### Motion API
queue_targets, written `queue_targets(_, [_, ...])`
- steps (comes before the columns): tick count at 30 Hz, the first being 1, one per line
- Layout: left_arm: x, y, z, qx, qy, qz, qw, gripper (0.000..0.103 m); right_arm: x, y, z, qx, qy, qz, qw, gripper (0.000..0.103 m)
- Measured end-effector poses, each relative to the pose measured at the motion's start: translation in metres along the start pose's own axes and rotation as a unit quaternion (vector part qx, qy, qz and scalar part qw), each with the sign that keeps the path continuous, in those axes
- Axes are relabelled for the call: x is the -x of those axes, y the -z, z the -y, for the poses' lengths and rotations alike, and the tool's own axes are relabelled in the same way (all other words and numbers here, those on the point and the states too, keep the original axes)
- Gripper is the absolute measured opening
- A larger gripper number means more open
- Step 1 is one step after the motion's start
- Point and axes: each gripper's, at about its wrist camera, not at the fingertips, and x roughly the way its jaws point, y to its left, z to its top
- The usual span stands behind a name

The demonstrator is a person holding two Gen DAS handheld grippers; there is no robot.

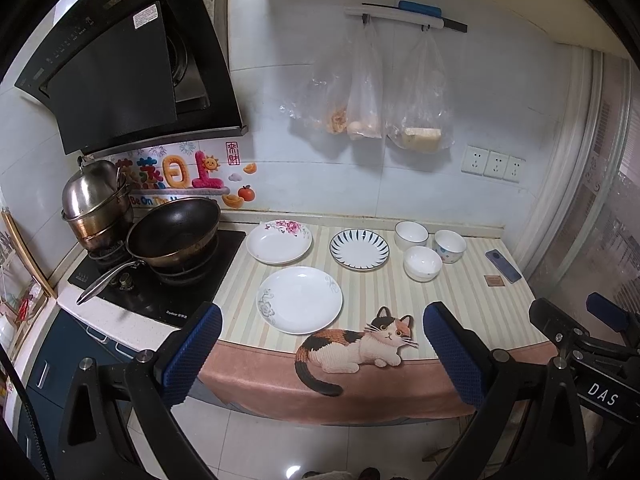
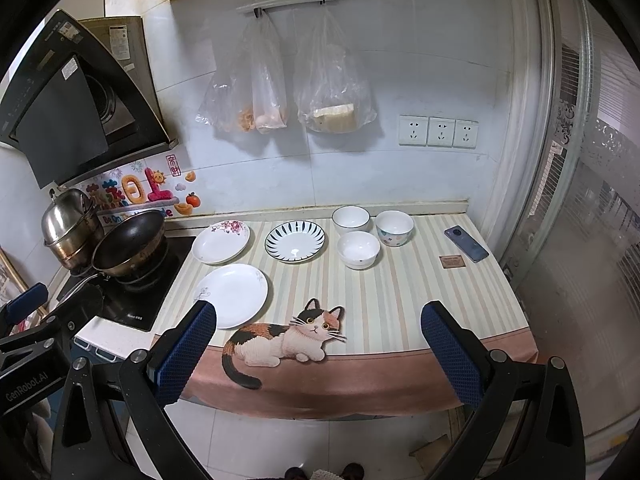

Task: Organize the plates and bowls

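Observation:
Three plates lie on the striped mat: a white plate with grey flowers [image 1: 299, 300] [image 2: 232, 295] at the front, a rose-patterned plate [image 1: 279, 241] [image 2: 221, 242] behind it, and a blue-rayed plate [image 1: 359, 249] [image 2: 295, 242] to the right. Three bowls stand further right: a white bowl with a dark rim [image 1: 411, 234] [image 2: 351, 219], a plain white bowl [image 1: 423, 263] [image 2: 358, 249] and a dotted bowl [image 1: 450, 245] [image 2: 394, 227]. My left gripper [image 1: 322, 354] and right gripper [image 2: 318, 354] are open and empty, held off the counter's front edge.
A stove with a black wok [image 1: 174, 232] [image 2: 130, 242] and a steel pot [image 1: 96, 204] [image 2: 72, 224] stands left of the mat. A phone [image 1: 503, 266] [image 2: 466, 244] and a small brown card [image 2: 452, 261] lie at the right. Plastic bags [image 2: 332, 92] hang on the wall.

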Motion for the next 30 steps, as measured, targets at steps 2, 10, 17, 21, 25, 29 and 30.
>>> queue_targets(2, [0.000, 0.000, 0.000, -0.001, 0.000, -0.001, 1.0000, 0.103, 0.000, 0.000, -0.001, 0.000, 0.000, 0.000, 1.000, 0.103])
queue_targets(10, [0.000, -0.002, 0.000, 0.001, 0.001, -0.001, 1.0000, 0.103, -0.001, -0.001, -0.001, -0.001, 0.001, -0.001, 1.000, 0.103])
queue_targets(17, [0.000, -0.001, 0.000, 0.001, 0.001, -0.001, 1.0000, 0.103, -0.005, -0.002, -0.001, -0.003, 0.003, 0.002, 1.000, 0.103])
queue_targets(21, [0.000, 0.000, 0.000, 0.000, 0.000, 0.000, 1.0000, 0.103, -0.007, -0.002, -0.001, -0.005, 0.002, 0.001, 1.000, 0.103])
queue_targets(25, [-0.003, -0.001, -0.001, -0.001, 0.002, 0.001, 1.0000, 0.103, -0.009, -0.003, -0.002, -0.009, 0.004, 0.001, 1.000, 0.103])
queue_targets(29, [-0.011, -0.002, -0.011, -0.004, 0.000, 0.000, 1.0000, 0.103, -0.014, -0.002, -0.005, -0.019, 0.006, 0.000, 1.000, 0.103])
queue_targets(30, [-0.015, -0.003, -0.015, -0.004, -0.001, 0.001, 1.0000, 0.103, -0.016, -0.001, -0.005, -0.022, 0.005, 0.001, 1.000, 0.103])
